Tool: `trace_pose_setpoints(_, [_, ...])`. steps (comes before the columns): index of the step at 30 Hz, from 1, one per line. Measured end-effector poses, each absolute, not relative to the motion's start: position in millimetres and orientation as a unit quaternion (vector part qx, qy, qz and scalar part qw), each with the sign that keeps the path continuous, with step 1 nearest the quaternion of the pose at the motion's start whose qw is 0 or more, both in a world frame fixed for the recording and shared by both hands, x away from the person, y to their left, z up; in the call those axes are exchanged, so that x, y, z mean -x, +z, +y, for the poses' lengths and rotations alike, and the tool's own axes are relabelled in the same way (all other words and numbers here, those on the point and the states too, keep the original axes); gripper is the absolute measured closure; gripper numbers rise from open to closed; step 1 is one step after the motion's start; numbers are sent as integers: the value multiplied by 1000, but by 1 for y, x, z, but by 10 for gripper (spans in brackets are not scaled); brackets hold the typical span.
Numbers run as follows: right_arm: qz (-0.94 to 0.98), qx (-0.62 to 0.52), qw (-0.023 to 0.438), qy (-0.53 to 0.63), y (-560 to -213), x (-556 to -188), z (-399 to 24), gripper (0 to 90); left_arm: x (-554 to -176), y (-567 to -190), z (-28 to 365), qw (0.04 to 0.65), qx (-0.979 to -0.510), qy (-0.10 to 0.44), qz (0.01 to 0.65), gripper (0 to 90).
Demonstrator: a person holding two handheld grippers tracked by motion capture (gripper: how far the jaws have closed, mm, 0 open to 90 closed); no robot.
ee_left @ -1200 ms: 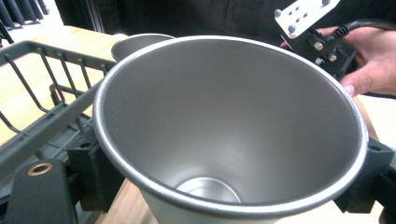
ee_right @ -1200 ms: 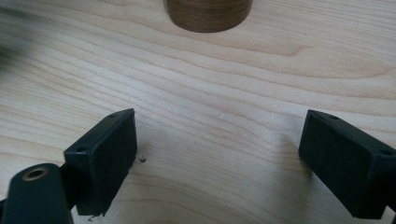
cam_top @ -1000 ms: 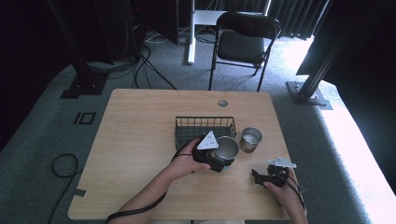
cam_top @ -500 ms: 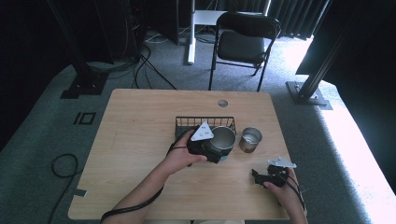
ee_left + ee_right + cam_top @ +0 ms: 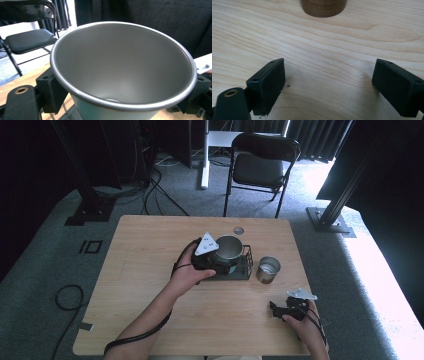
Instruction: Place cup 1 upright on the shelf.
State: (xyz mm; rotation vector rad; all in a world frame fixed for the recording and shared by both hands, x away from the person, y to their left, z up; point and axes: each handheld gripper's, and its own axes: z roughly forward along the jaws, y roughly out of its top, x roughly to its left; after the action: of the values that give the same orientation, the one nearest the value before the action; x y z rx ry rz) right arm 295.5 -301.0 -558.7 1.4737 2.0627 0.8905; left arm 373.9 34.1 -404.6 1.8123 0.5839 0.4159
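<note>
- The wooden table (image 5: 150,270) carries everything, with the work going on at its middle and right half.
- The black wire basket (image 5: 243,269) stands at the table's middle, low and open-topped; its right end and front rail show past the gripper.
- The left gripper (image 5: 216,260) is over the basket, its 2 jaws clamped on the metal cup (image 5: 229,247), 1 pad on each side of the wall just under the rim.
- That cup (image 5: 122,70) is held above the basket with its mouth tipped toward the left gripper's camera, so its long axis leans rather than standing plumb. It is plain brushed grey metal, tapering from a wide rolled rim to a narrower base, and bare inside.
- A second metal cup (image 5: 268,269) stands upright on the table just right of the basket, mouth up.
- The right gripper (image 5: 281,308) rests low at the table's front right, well apart from both cups; its jaws stand wide apart over bare wood with nothing between them.
</note>
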Motion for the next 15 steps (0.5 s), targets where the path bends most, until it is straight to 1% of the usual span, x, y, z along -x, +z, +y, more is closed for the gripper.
trace_pose_setpoints(5, [748, -534, 225, 323, -559, -296, -301, 111, -379, -401, 41, 569, -752, 192, 274, 148])
trace_pose_setpoints(7, [748, -534, 225, 323, -559, -296, -301, 111, -381, -400, 43, 565, -750, 201, 279, 148])
trace_pose_setpoints(8, [748, -534, 225, 323, -559, -296, -301, 111, -384, -399, 45, 566, -742, 212, 292, 148])
trace_pose_setpoints(11, [748, -534, 225, 323, -559, -296, -301, 111, -387, -399, 48, 567, -734, 216, 306, 148])
trace_pose_setpoints(12, [748, -534, 225, 323, -559, -296, -301, 111, -391, -400, 49, 562, -730, 226, 317, 148])
trace_pose_setpoints(15, [748, -535, 225, 323, -559, -295, -301, 111, -394, -401, 51, 559, -723, 234, 331, 148])
